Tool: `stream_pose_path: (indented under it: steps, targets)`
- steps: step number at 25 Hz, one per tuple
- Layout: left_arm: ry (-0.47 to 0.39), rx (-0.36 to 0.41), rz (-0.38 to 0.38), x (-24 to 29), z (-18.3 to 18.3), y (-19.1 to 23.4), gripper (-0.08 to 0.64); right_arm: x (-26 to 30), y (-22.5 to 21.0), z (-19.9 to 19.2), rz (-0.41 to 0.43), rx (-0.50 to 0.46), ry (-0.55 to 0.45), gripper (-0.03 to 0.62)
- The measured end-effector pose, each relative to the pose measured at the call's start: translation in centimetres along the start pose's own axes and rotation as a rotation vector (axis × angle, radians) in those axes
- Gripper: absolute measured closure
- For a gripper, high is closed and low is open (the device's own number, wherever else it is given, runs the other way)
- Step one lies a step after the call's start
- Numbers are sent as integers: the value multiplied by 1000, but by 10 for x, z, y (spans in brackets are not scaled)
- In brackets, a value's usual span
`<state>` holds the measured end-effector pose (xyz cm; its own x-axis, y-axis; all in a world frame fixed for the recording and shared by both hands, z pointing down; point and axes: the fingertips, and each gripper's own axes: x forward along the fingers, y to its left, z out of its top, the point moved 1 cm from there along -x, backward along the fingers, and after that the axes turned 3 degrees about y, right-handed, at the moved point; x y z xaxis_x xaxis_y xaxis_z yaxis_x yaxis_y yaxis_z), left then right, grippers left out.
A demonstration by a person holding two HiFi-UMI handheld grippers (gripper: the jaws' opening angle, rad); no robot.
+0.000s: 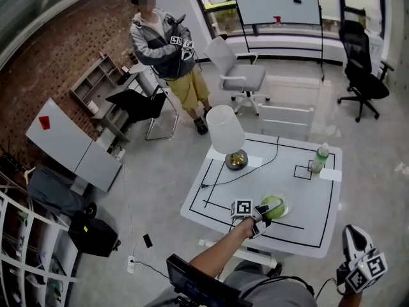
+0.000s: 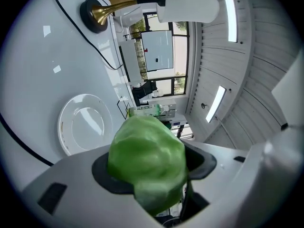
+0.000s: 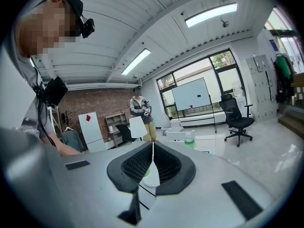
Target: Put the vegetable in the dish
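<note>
A: Illumination?
B: Bright and even, from ceiling strips (image 3: 211, 14) and windows (image 1: 220, 11); shadows faint.
A: Optics?
B: Fisheye bending and dark corners in both gripper views; the near vegetable (image 2: 147, 160) is blurred.

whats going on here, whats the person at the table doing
The person at the white table has a green vegetable clamped in the left claw, right by the white dish. The dish is empty, so the vegetable is not set down yet. The right claw is shut on nothing and is held off to the side, past the table's edge. A second person stands across the room.
</note>
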<state>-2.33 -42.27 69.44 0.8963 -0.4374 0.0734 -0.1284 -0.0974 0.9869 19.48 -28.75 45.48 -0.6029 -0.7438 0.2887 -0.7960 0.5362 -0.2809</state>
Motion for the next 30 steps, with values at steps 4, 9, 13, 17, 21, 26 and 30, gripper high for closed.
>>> stream_pose_path:
  steps: [4, 9, 13, 17, 21, 26, 30]
  targets:
    - [21, -12, 19, 4, 1, 11, 281, 5, -1, -3, -5, 9, 7, 584]
    - [57, -15, 44, 7, 3, 28, 281, 12, -2, -8, -17, 16, 19, 584]
    - [102, -26, 69, 7, 2, 46, 282, 20, -3, -17, -26, 18, 29, 584]
    - [157, -28, 106, 0, 1, 55, 284, 27, 1, -19, -26, 22, 42, 585]
    - [222, -31, 130, -5, -3, 63, 293, 34, 6, -23, -28, 28, 59, 584]
    - [288, -52, 96, -1, -3, 65, 305, 45, 12, -30, -28, 32, 81, 584]
    - [364, -33, 129, 6, 1, 73, 308, 52, 16, -35, -32, 40, 97, 584]
